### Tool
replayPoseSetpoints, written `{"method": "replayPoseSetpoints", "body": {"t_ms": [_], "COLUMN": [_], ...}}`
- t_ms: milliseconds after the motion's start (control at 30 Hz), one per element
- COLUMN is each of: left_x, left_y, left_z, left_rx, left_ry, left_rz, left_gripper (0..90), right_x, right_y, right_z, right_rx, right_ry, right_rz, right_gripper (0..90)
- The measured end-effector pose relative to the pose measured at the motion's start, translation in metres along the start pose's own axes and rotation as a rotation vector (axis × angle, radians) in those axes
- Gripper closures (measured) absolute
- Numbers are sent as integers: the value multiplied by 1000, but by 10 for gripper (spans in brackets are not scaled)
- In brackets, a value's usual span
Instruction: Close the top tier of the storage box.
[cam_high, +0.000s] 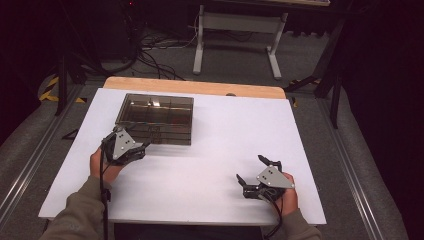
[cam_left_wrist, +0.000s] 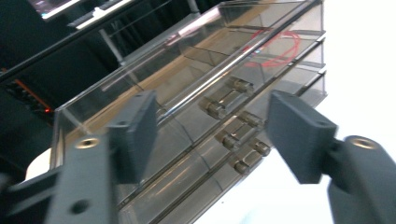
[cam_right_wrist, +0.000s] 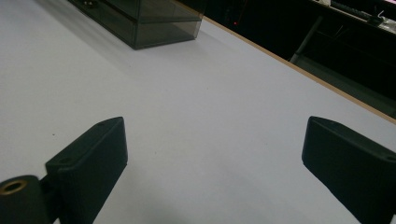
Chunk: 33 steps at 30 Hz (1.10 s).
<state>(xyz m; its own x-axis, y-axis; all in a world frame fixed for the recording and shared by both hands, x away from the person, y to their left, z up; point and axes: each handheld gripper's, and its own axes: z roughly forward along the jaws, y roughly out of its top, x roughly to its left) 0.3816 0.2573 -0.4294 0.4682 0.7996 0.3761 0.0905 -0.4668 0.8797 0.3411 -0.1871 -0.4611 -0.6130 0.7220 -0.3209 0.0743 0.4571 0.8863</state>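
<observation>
Over on the far left of the white bench (cam_high: 215, 150) sits the clear smoky-plastic compartment box (cam_high: 155, 119), shallow and rectangular, split by thin dividers into a grid of cells. The left tongs (cam_high: 145, 145) hover right at its near edge, jaws spread with nothing between them. From the left gripper view the box (cam_left_wrist: 196, 79) looks glassy and brown-tinted, its walls throwing reflections, and three small silvery cylinders (cam_left_wrist: 229, 99) lie in neighbouring cells just past the left tongs (cam_left_wrist: 212, 128); a loop of thin red cord (cam_left_wrist: 280, 49) lies in a farther cell. Down at the near right, well apart from the box, the right tongs (cam_high: 252, 172) rest low over bare bench, jaws wide, nothing pinched. In the right gripper view, the right tongs (cam_right_wrist: 215, 163) frame plain white surface, the box corner (cam_right_wrist: 154, 23) far off.
</observation>
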Motion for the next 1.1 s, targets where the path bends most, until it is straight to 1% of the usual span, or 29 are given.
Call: {"method": "replayPoseSetpoints", "body": {"t_ms": [33, 100, 167, 200, 233, 300, 333, 367, 400, 433, 533, 600, 633, 667, 733, 800, 867, 933, 1000, 1100], "left_x": [0, 1, 1, 1, 1, 0, 0, 1, 1, 2, 2, 1, 0, -1, -3, -5, -7, -8, -10, -12], "left_y": [0, -1, -1, -2, -2, -2, -2, -2, -2, -2, -2, -2, -1, 0, 1, 2, 2, 3, 3, 4], "left_z": [0, 0, 1, 2, 2, 3, 3, 3, 2, 1, 0, 0, -1, -1, -1, -1, -1, -1, -1, -1], "left_rx": [0, 2, -1, 5, 13, 17, 17, 11, 5, -3, -14, -19, -31, -32, -35, -37, -38, -37, -42, -44], "left_ry": [6, 14, 4, 2, 14, -5, 2, 13, 5, 10, -6, -15, -28, -22, -38, -32, -51, -47, -50, -50], "left_rz": [-7, -11, -32, -37, -23, -46, -43, -38, -51, -49, -61, -56, -51, -43, -44, -32, -38, -32, -38, -23], "left_gripper": [253, 216, 179, 142, 127, 85, 78, 72, 65, 65, 52, 55, 56, 60, 61, 63, 64, 64, 66, 68], "right_x": [0, 0, 0, 0, 0, 0, 0, 0, 0, 0, 0, 0, 0, 0, 0, 0, 0, 0, 0, 0], "right_y": [0, 0, 0, 0, 0, 0, 0, 0, 0, 0, 0, 0, 0, 0, 0, 0, 0, 0, 0, 0], "right_z": [0, 0, 0, 0, 0, 0, 0, 0, 0, 0, 0, 0, 0, 0, 0, 0, 0, 0, 0, 0], "right_rx": [-1, -2, -2, -3, -2, -2, -2, -2, -3, -3, -4, -3, -4, -4, -5, -4, -5, -5, -6, -7], "right_ry": [0, 0, 0, 1, 1, 1, 2, 2, 1, 1, 2, 2, 2, 1, 1, 2, 1, 2, 2, 2], "right_rz": [0, 0, 0, 1, 0, -1, -1, 0, 1, 1, 2, 2, 1, 3, 3, 5, 4, 4, 3, 4], "right_gripper": [76, 76, 76, 76, 76, 76, 76, 76, 76, 76, 76, 76, 76, 76, 76, 76, 75, 76, 76, 76]}}
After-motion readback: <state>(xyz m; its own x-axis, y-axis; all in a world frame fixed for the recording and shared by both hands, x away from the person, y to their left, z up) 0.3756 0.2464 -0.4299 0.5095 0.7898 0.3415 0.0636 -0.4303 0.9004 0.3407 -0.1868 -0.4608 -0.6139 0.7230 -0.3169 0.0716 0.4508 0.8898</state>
